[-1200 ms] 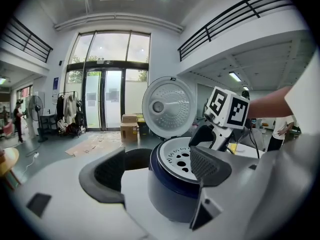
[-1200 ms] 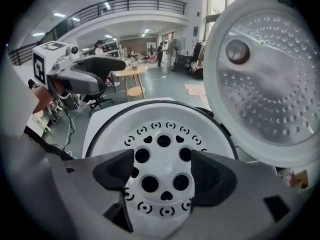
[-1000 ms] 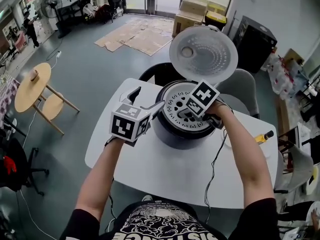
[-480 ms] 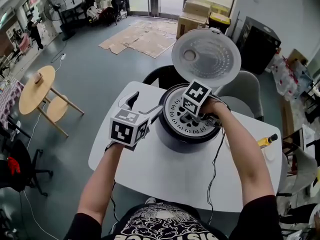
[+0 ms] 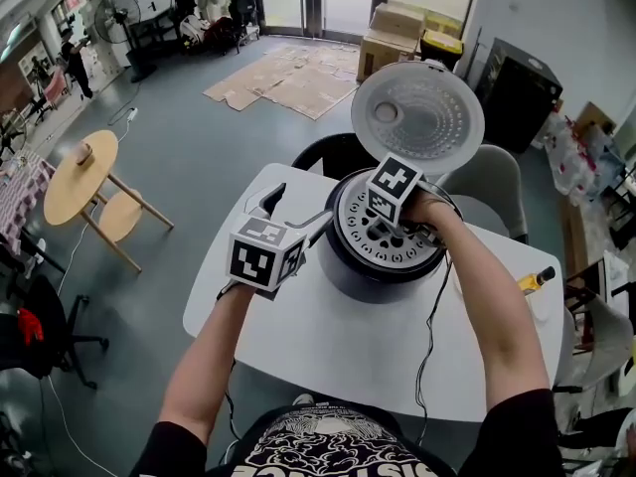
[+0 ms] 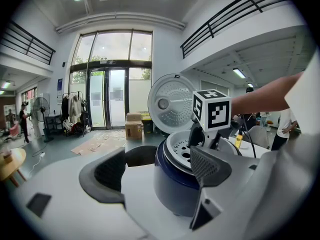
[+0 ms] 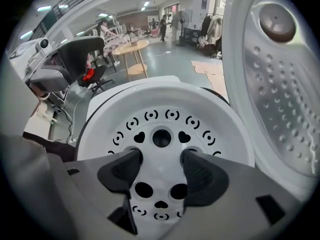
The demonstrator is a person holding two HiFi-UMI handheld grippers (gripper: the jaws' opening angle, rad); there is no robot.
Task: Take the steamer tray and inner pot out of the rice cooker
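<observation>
1. Tipped the right gripper [image 7: 161,171] steeper down onto the tray [image 7: 165,101].
2. Closing the jaws, tips now at two of the tray's holes, with a strip of tray between them.
3. Carried its cube [image 5: 395,189] from right of the tray's middle toward that middle, nearer the lid [image 5: 422,117].
4. Slid cooker [image 5: 348,271], lid and round table [image 5: 84,162] slightly rightward in the head view.
</observation>
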